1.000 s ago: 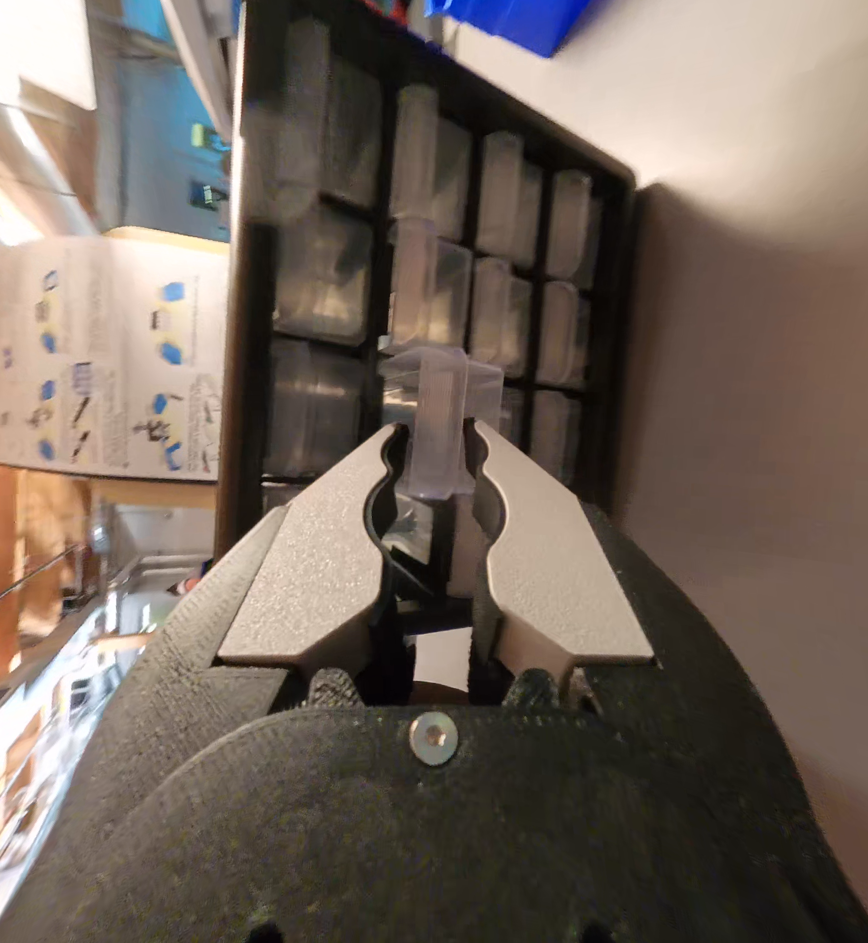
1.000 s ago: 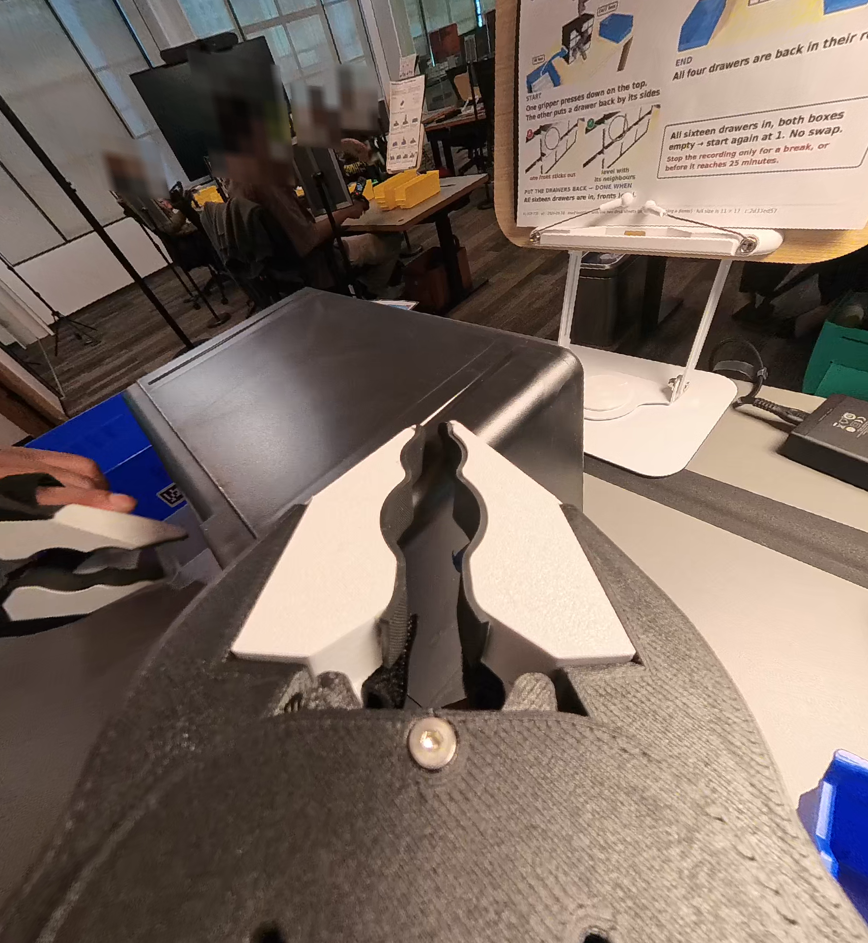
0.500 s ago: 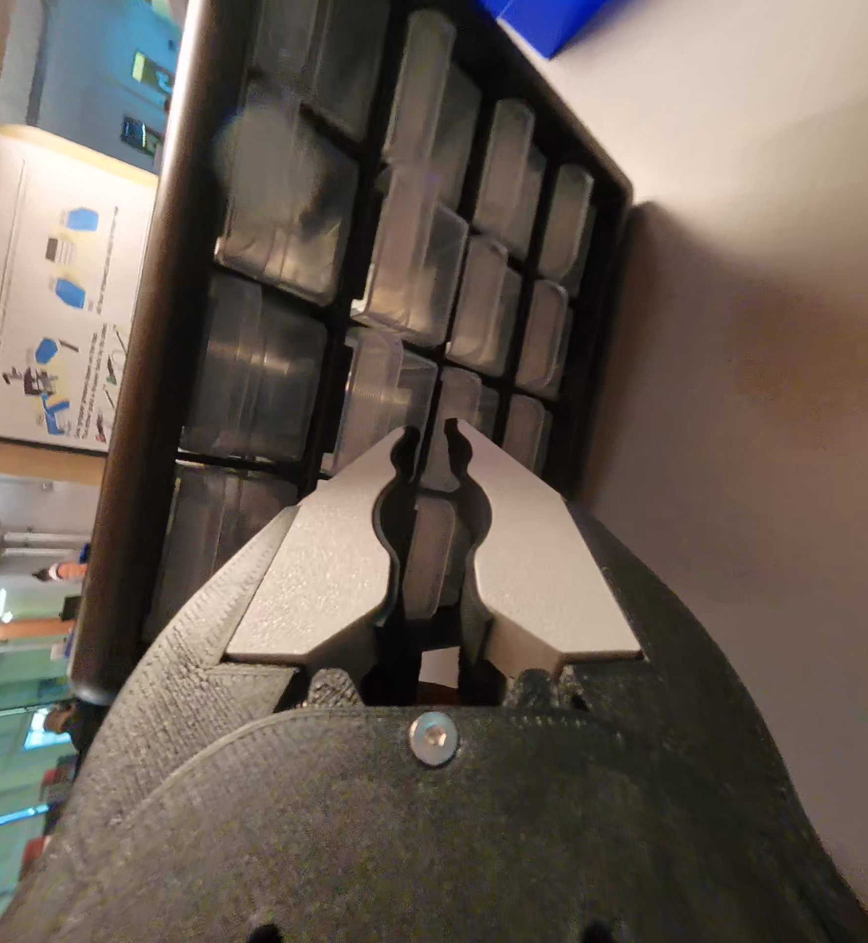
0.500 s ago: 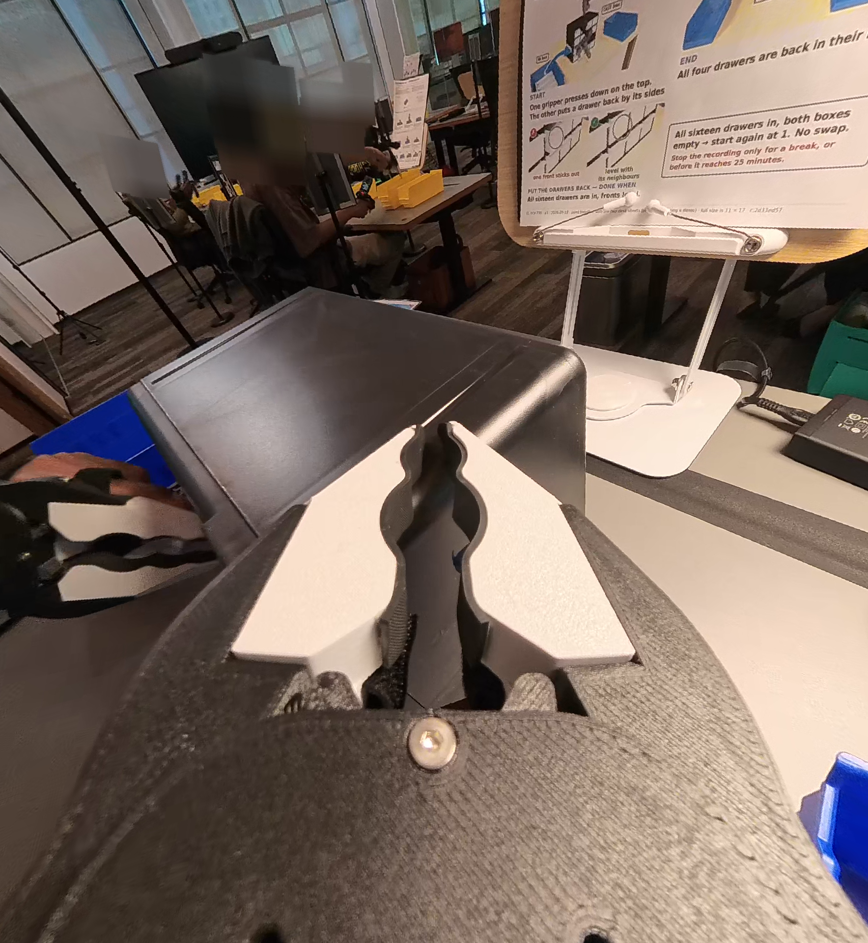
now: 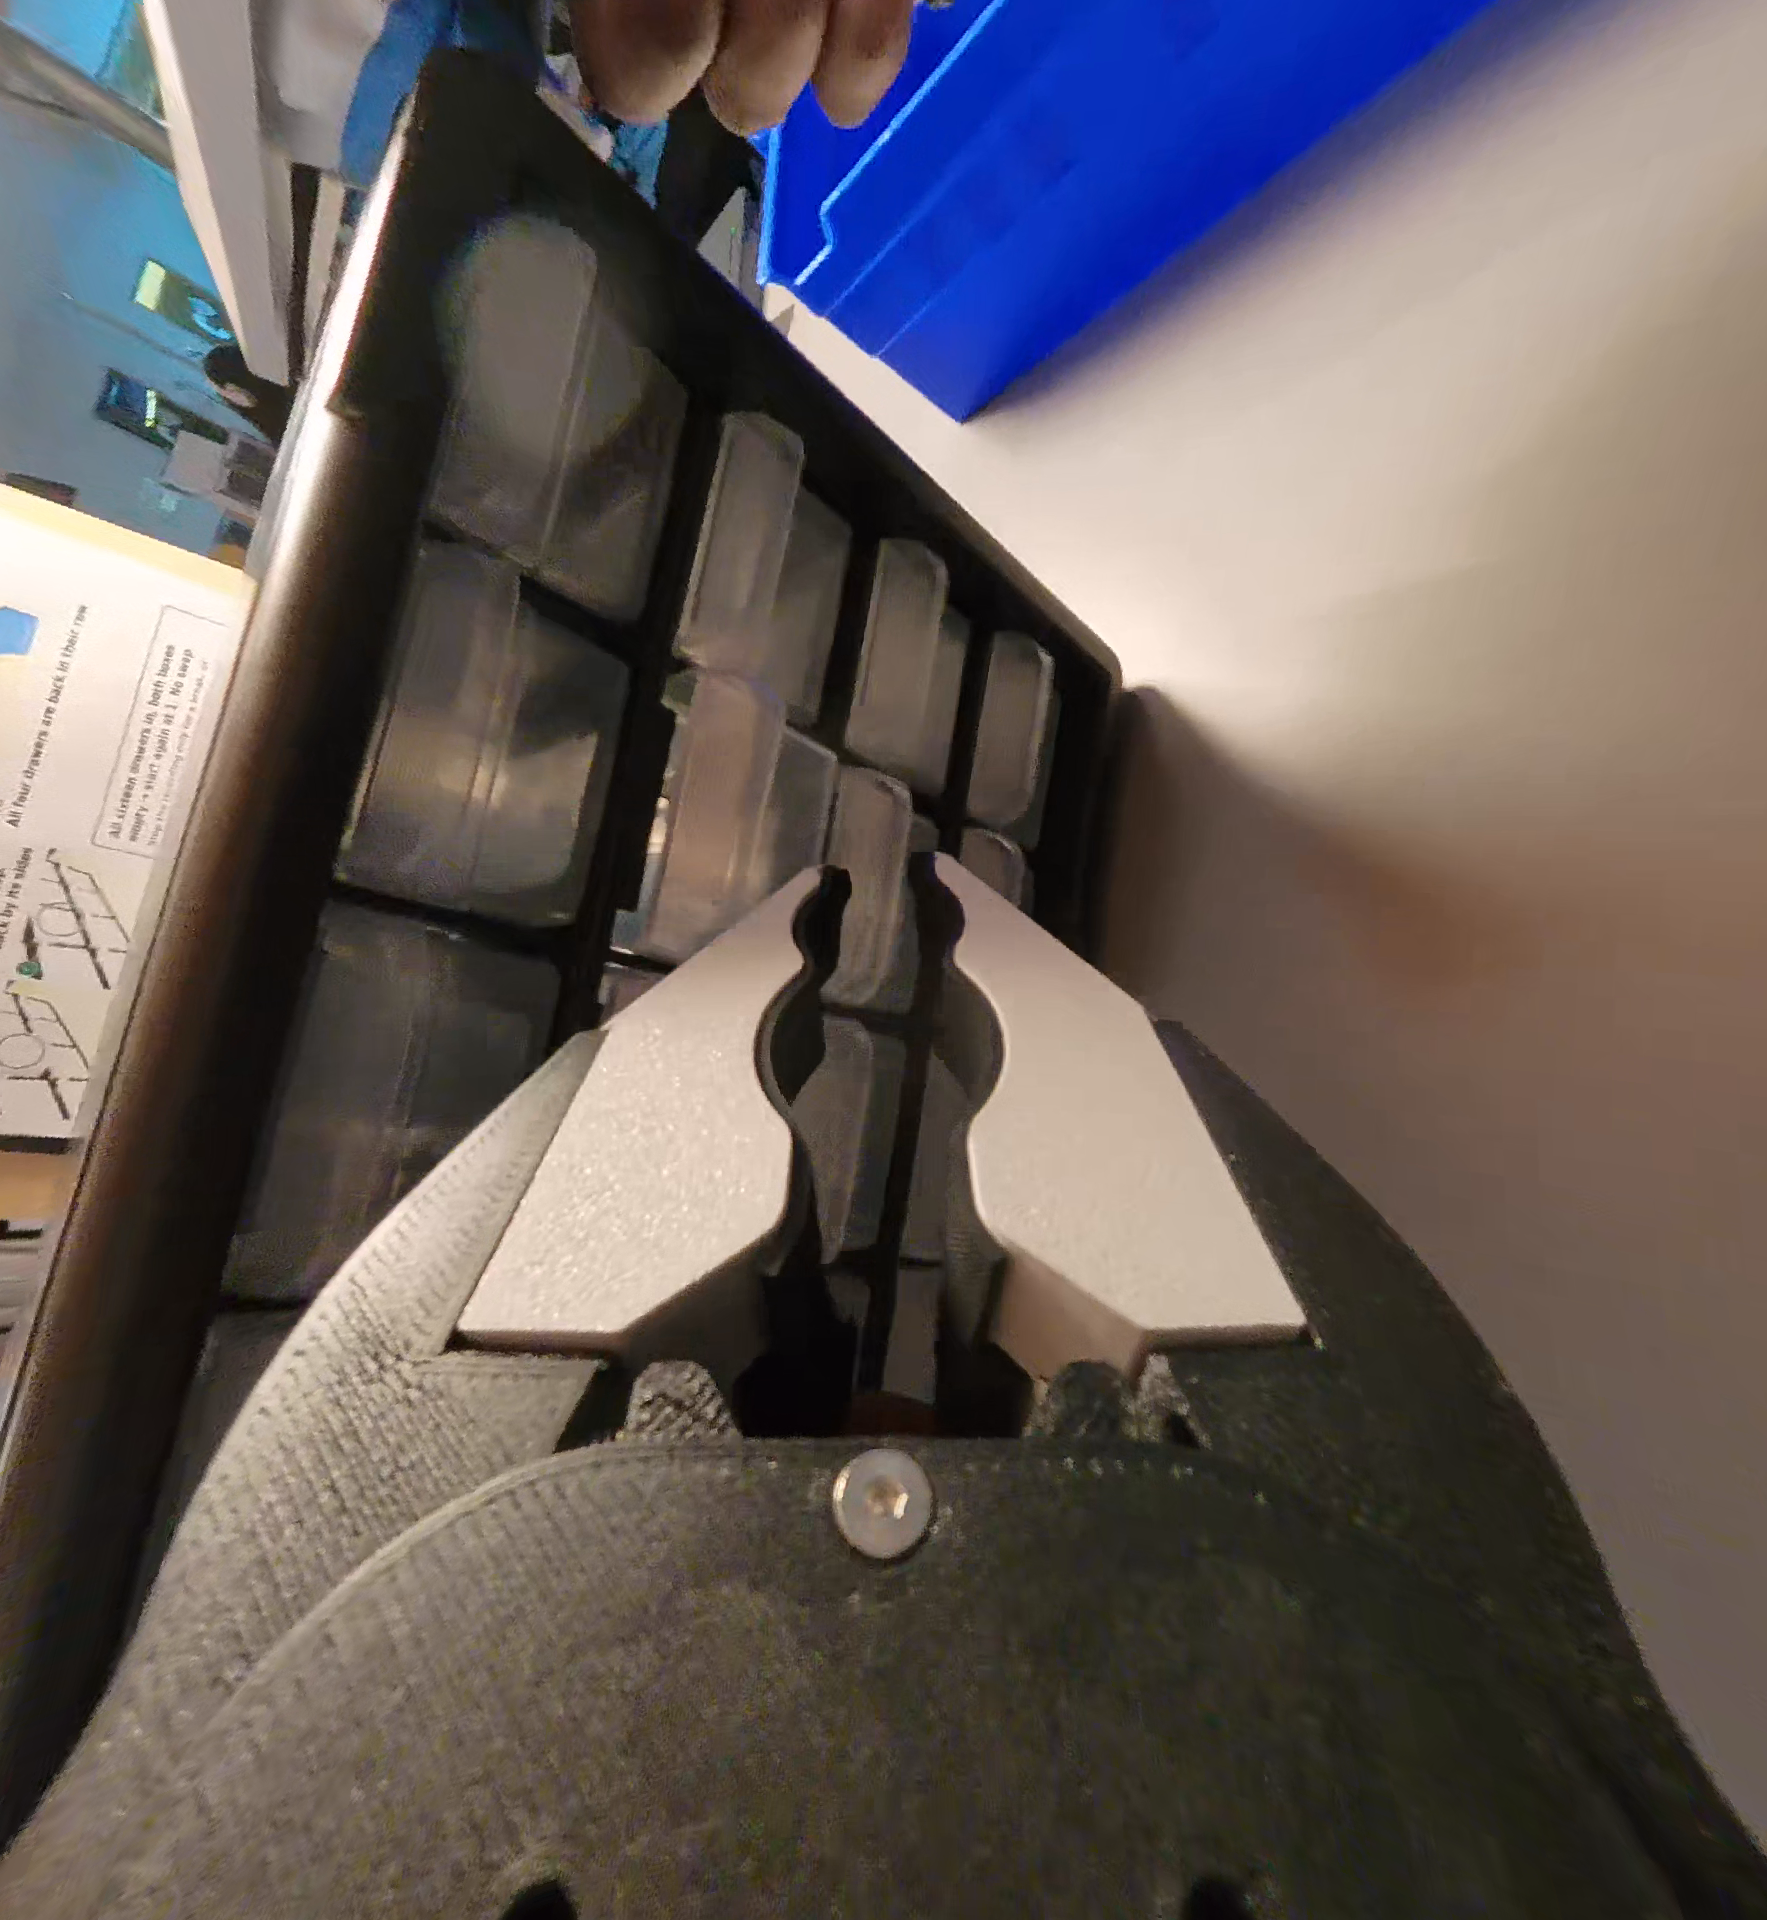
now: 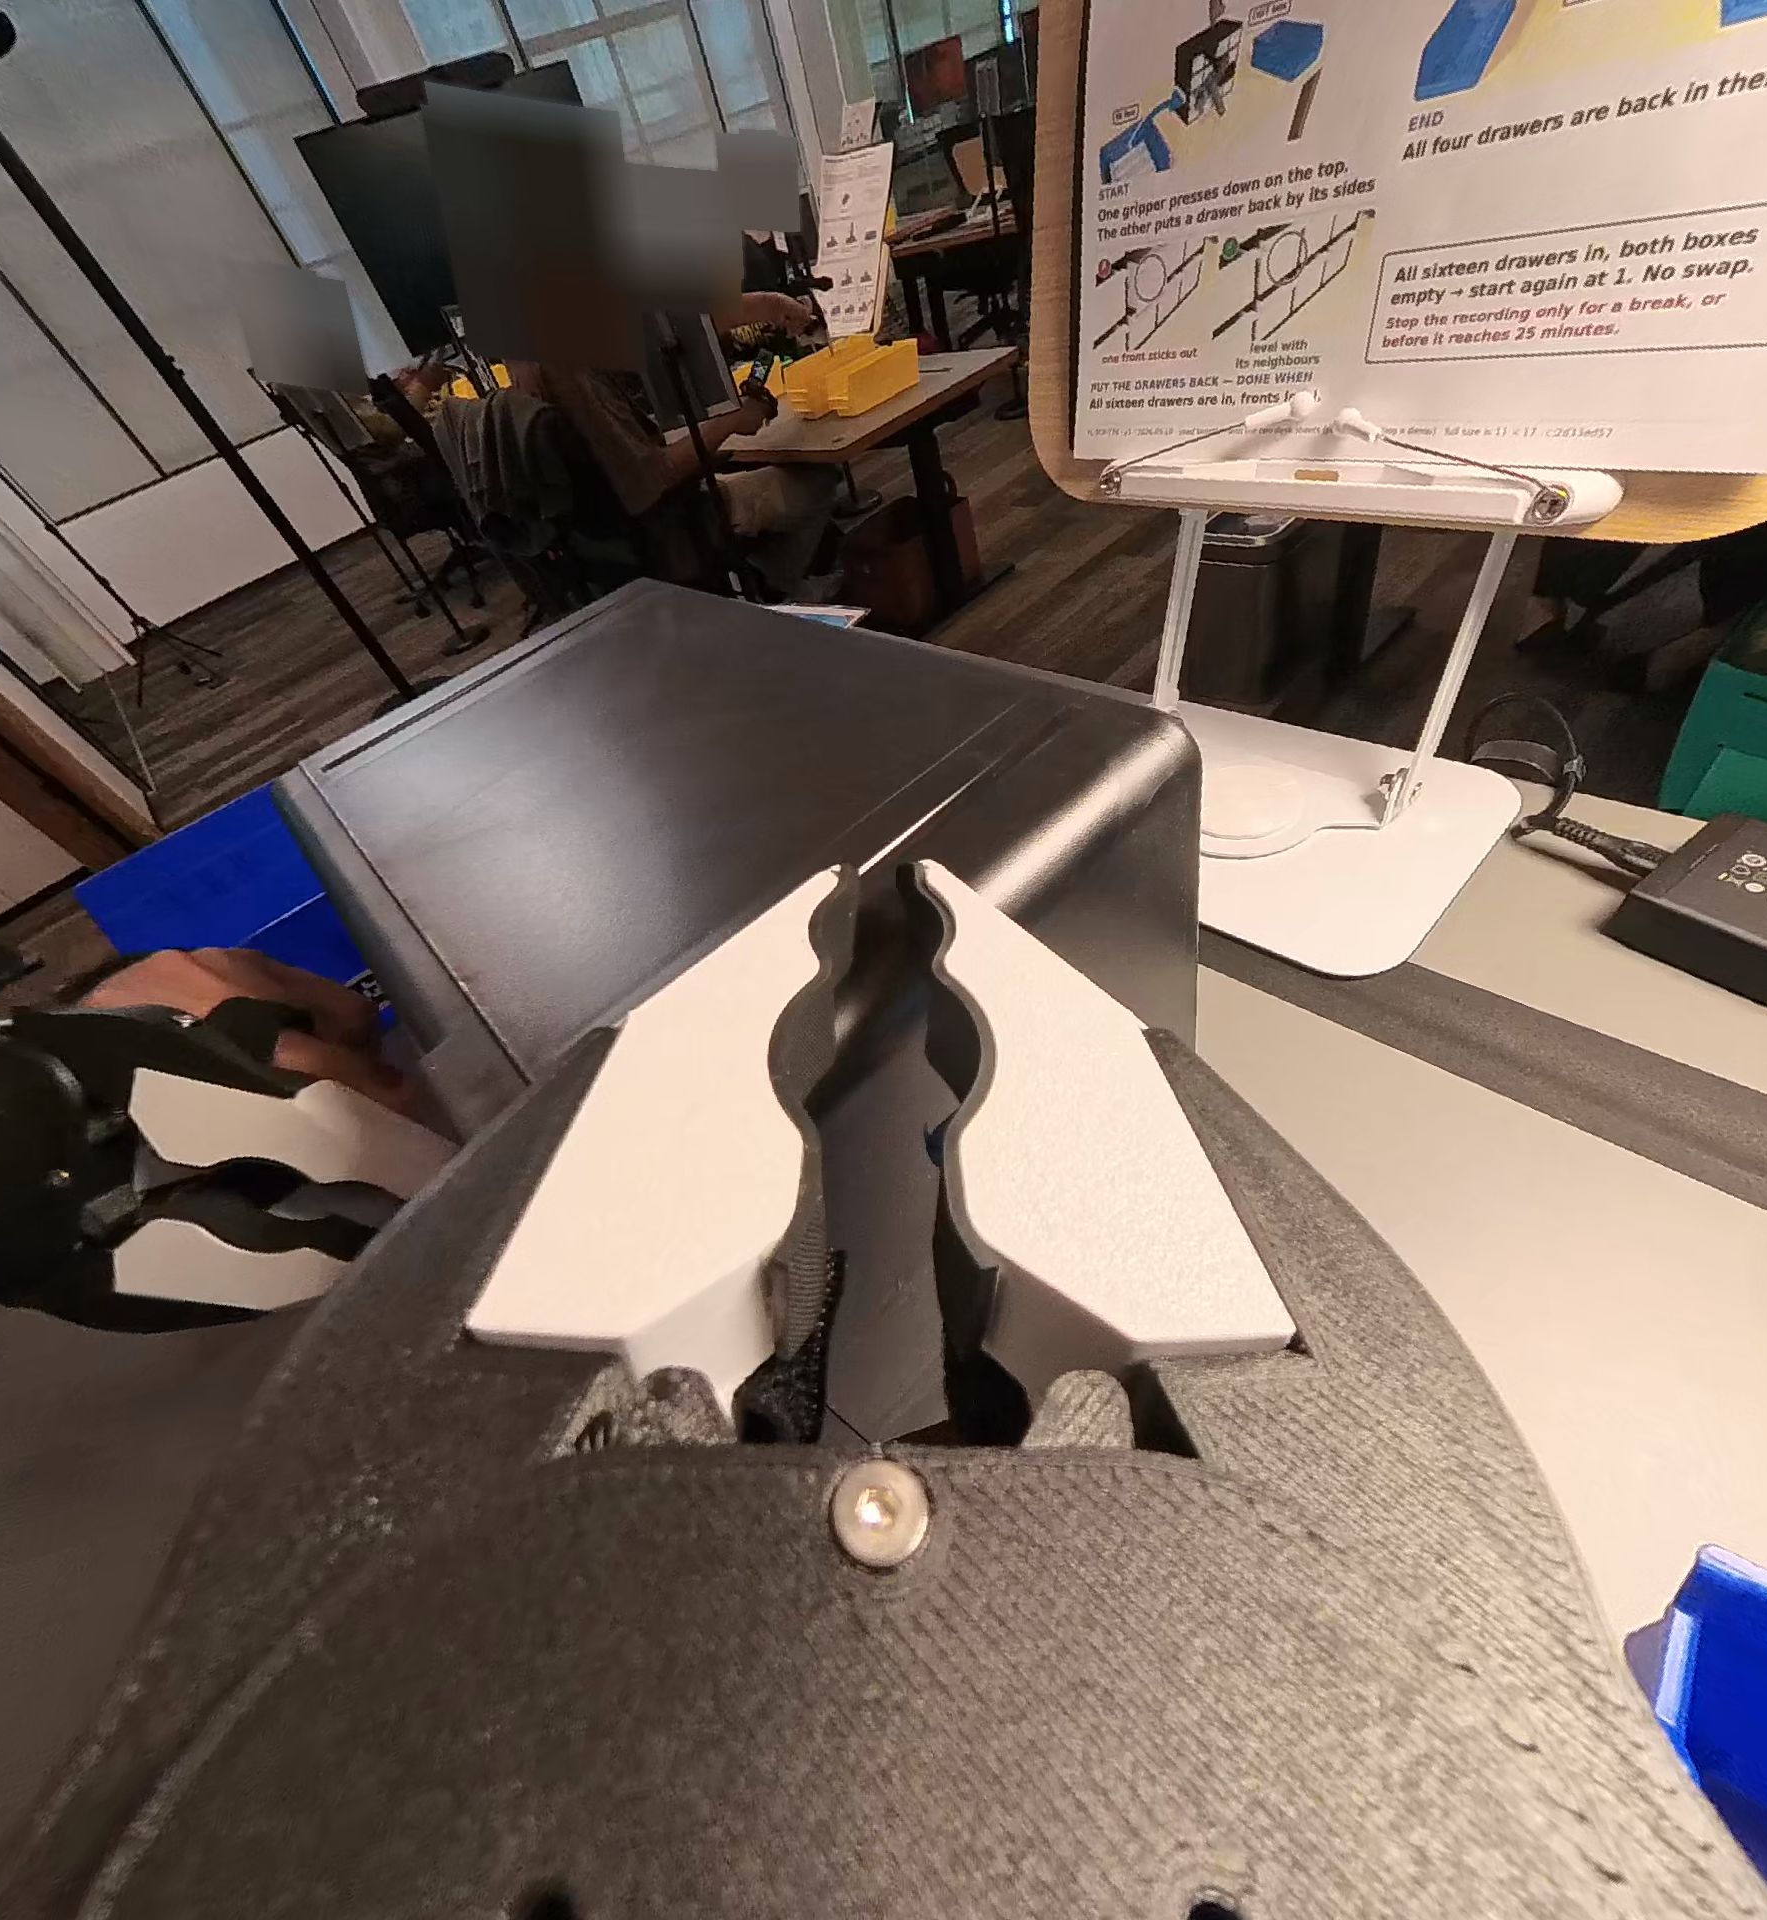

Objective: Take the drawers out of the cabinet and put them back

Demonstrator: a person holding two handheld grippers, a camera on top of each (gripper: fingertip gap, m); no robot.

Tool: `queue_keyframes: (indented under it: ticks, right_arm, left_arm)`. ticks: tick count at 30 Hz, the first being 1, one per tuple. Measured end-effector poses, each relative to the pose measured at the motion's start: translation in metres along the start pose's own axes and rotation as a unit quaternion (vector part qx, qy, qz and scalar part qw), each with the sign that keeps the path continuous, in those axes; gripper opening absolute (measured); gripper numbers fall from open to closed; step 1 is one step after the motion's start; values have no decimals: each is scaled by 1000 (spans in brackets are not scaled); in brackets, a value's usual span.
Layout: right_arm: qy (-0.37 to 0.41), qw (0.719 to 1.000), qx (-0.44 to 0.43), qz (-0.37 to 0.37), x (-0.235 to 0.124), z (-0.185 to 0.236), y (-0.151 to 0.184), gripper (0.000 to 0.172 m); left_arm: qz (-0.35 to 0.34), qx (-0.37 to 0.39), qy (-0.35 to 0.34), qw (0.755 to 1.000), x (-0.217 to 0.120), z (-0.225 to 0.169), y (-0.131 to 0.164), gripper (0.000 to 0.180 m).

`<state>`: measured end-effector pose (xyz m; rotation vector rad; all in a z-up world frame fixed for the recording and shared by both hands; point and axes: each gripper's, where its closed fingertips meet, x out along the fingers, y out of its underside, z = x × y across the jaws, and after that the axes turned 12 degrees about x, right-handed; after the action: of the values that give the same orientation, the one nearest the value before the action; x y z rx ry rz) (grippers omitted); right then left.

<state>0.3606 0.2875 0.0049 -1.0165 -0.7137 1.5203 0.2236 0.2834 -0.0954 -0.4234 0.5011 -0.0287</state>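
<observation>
Facing the cabinet [image 5: 266, 935]; clear drawers [image 5: 505, 748] seated in slots. Handling as light, stiff, slippery plastic: gripping by side walls. Left gripper [image 5: 884, 883] nearly closed, empty. Right gripper [image 6: 879, 883] nearly closed, empty, resting on top.

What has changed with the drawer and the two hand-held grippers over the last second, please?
The left hand-held gripper had a clear drawer's handle between its fingers. It has let go, its fingers have narrowed on nothing, and it has moved closer to the cabinet front. The right hand-held gripper stayed over the cabinet top, holding nothing.
</observation>
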Motion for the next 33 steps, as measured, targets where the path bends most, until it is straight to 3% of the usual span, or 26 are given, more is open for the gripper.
queue_keyframes:
  ticks: [4, 7, 11, 15, 20, 25, 28, 33]
  right_arm:
    - [2, 1000, -5, 1, -1, 1, 0, 14]
    - [2, 1000, -8, 2, -2, 2, -1, 15]
    - [0, 1000, -6, 2, -1, 2, -1, 15]
    - [-1, 1000, -5, 2, -1, 2, -1, 15]
    - [1, 1000, -7, 3, -1, 1, 0, 15]
    - [3, 1000, -9, 4, -1, 2, 0, 15]
    - [4, 1000, -10, 4, -1, 2, 0, 15]
    - [1, 1000, -10, 3, -1, 2, 0, 15]
  left_arm:
    - [29, -37, -20, 999, 17, 12, 10, 14]
    - [10, -39, -9, 999, 14, 4, 3, 23]
    - [-13, -57, -8, 998, -16, -1, -2, 25]
    - [8, -84, -26, 996, -68, 11, 23, 29]
    - [131, -118, -91, 980, -154, 48, 117, 30]
    - [292, -162, -51, 941, -214, 31, 243, 42]
    - [356, -179, -8, 917, -222, 7, 299, 51]
    - [398, -202, 43, 894, -203, -21, 354, 61]
